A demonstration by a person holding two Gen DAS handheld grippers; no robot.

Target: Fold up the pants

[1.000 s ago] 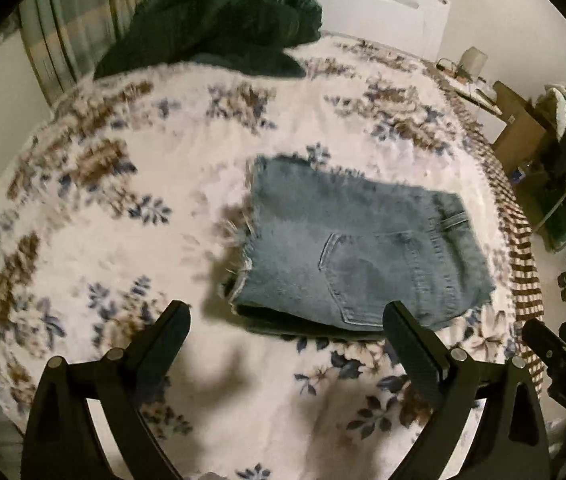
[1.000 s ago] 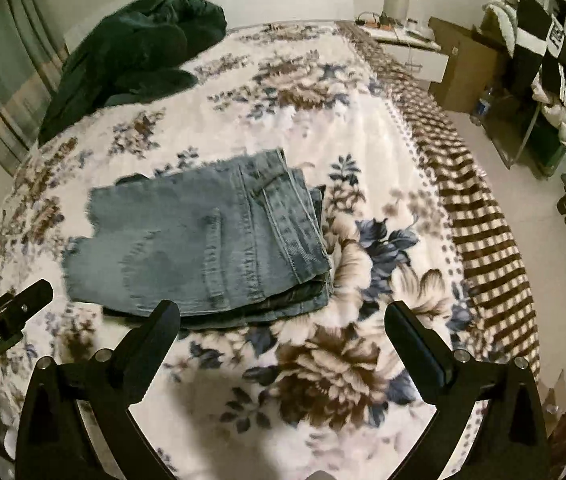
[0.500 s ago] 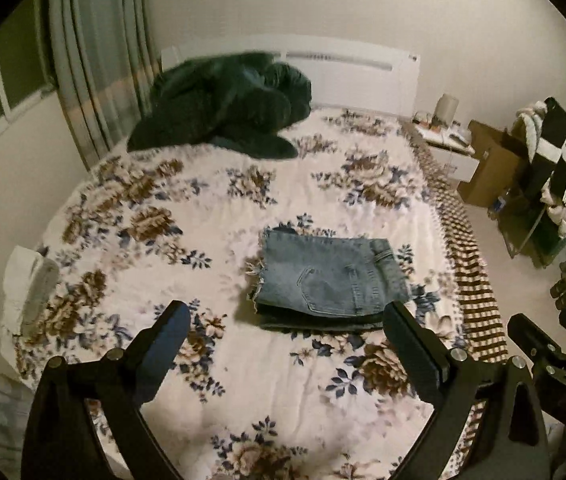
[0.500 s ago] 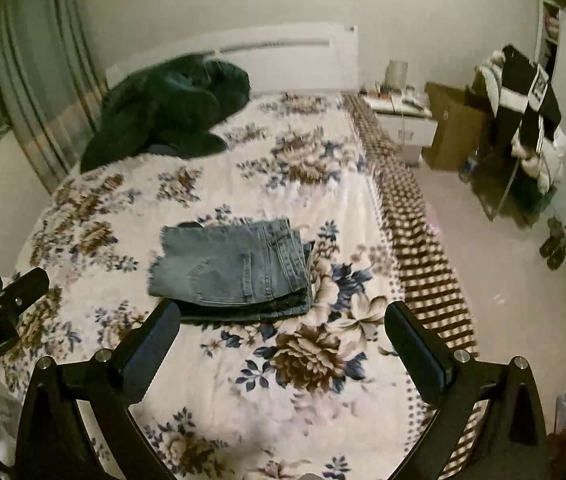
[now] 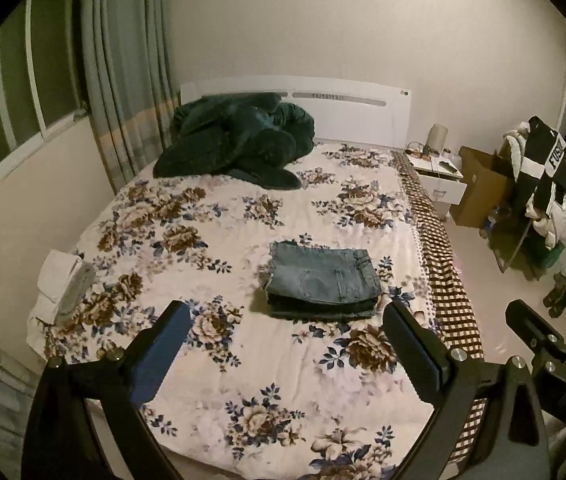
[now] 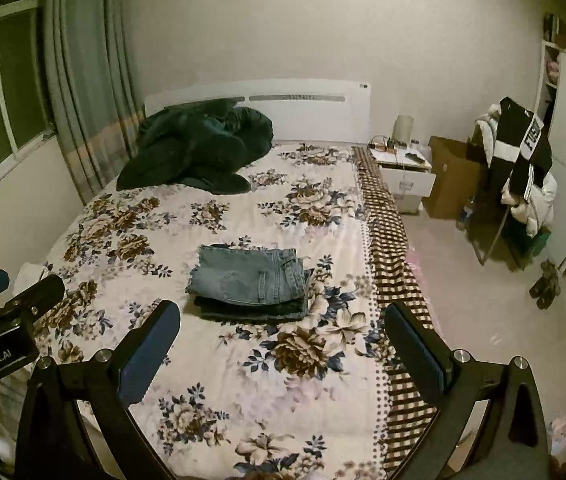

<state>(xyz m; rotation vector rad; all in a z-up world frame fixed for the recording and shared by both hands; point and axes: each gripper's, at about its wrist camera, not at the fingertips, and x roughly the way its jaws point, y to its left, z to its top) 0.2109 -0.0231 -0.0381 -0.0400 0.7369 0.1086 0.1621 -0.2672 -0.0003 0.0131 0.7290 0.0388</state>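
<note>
The blue jeans lie folded into a compact stack on the floral bedspread, right of the bed's middle; they also show in the right wrist view. My left gripper is open and empty, held well back above the bed's near end. My right gripper is open and empty too, equally far back. Nothing touches the jeans. The right gripper's body shows at the right edge of the left wrist view.
A dark green blanket is heaped by the white headboard. A white folded item lies at the bed's left edge. Curtains and a window are to the left. A nightstand, cardboard box and clothes rack stand to the right.
Both grippers have pulled far back and up from the jeans, so the whole bed and room now show. The jeans lie as before. Both grippers stay open.
</note>
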